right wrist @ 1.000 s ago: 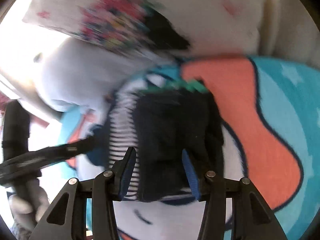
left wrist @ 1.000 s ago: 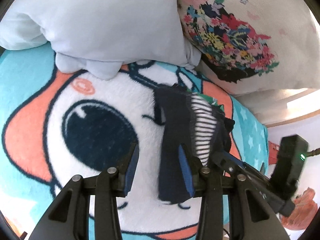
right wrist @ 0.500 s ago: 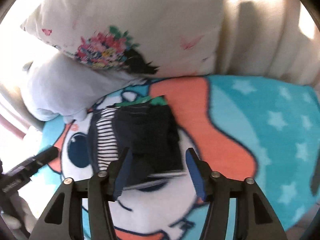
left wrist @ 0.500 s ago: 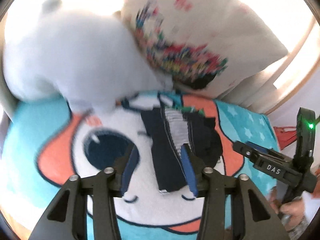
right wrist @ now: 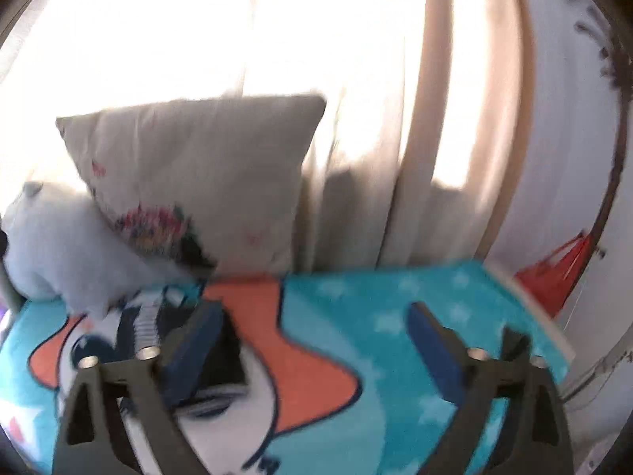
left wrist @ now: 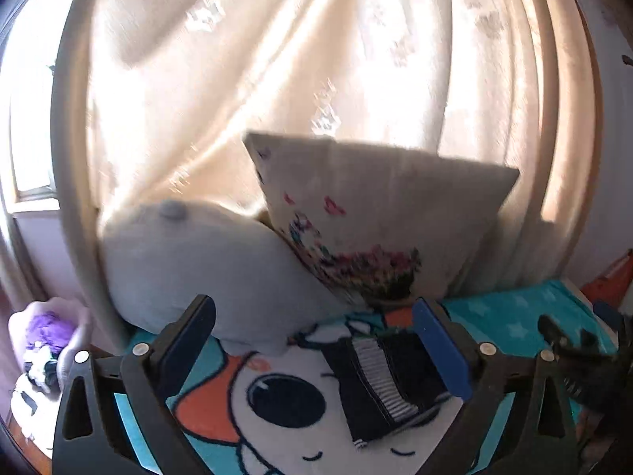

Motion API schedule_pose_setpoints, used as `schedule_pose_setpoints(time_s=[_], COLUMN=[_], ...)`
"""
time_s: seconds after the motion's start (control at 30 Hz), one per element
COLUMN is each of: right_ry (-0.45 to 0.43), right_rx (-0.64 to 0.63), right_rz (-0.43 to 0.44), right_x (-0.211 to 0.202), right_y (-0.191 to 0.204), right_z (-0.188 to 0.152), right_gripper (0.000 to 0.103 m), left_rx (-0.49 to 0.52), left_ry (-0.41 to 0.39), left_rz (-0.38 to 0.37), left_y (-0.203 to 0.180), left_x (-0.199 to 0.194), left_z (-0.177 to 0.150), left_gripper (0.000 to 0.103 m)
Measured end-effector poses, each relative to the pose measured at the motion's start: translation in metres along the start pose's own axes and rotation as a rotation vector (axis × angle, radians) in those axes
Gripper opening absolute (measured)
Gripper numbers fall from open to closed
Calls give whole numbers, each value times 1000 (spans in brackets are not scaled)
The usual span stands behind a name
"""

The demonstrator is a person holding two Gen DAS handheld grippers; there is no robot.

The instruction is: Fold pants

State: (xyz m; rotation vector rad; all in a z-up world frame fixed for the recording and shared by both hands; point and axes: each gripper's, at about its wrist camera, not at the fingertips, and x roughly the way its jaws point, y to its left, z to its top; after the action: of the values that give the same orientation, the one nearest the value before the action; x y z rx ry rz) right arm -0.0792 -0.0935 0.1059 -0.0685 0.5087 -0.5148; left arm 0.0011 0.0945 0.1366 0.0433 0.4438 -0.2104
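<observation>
Left wrist view: the left gripper (left wrist: 316,348) hangs above the bed with its jaws spread wide, holding nothing. Folded dark pants (left wrist: 389,384) with a striped band lie flat on a cartoon blanket (left wrist: 277,427), near a grey pillow (left wrist: 198,269) and a floral pillow (left wrist: 376,221). Right wrist view: the right gripper (right wrist: 312,340) is also wide apart and empty, with the pants (right wrist: 221,360) behind its left finger.
</observation>
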Motion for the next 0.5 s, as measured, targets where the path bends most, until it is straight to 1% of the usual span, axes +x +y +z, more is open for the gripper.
schedule_pose_setpoints(time_s=[0.03, 0.07, 0.1, 0.17, 0.2, 0.27, 0.33, 0.4, 0.5], right_ry=[-6, 36, 102, 191, 209, 233, 252, 271, 331], right_rx=[-21, -47, -67, -65, -50, -34, -46, -66, -73], right_rz=[9, 33, 57, 103, 134, 197, 251, 280, 309], right_x=[3, 11, 22, 37, 39, 42, 45, 48, 58], right_y=[0, 1, 2, 2, 0, 1, 4, 8, 10], right_z=[-2, -3, -3, -3, -3, -4, -7, -15, -31], right_gripper=[103, 103, 103, 103, 103, 103, 103, 103, 103], left_rx=[3, 8, 17, 42, 38, 21, 19, 22, 35], left_ry=[-10, -4, 21, 135, 191, 285, 347, 400, 468], left_rz=[23, 45, 54, 53, 60, 72, 93, 109, 119], left_y=[-2, -5, -8, -14, -16, -20, -27, -35, -49], left_x=[-2, -2, 2, 16, 22, 32, 40, 46, 48], left_z=[2, 5, 7, 8, 5, -8, -25, -45, -68], left_gripper=[103, 103, 103, 103, 103, 103, 103, 103, 103])
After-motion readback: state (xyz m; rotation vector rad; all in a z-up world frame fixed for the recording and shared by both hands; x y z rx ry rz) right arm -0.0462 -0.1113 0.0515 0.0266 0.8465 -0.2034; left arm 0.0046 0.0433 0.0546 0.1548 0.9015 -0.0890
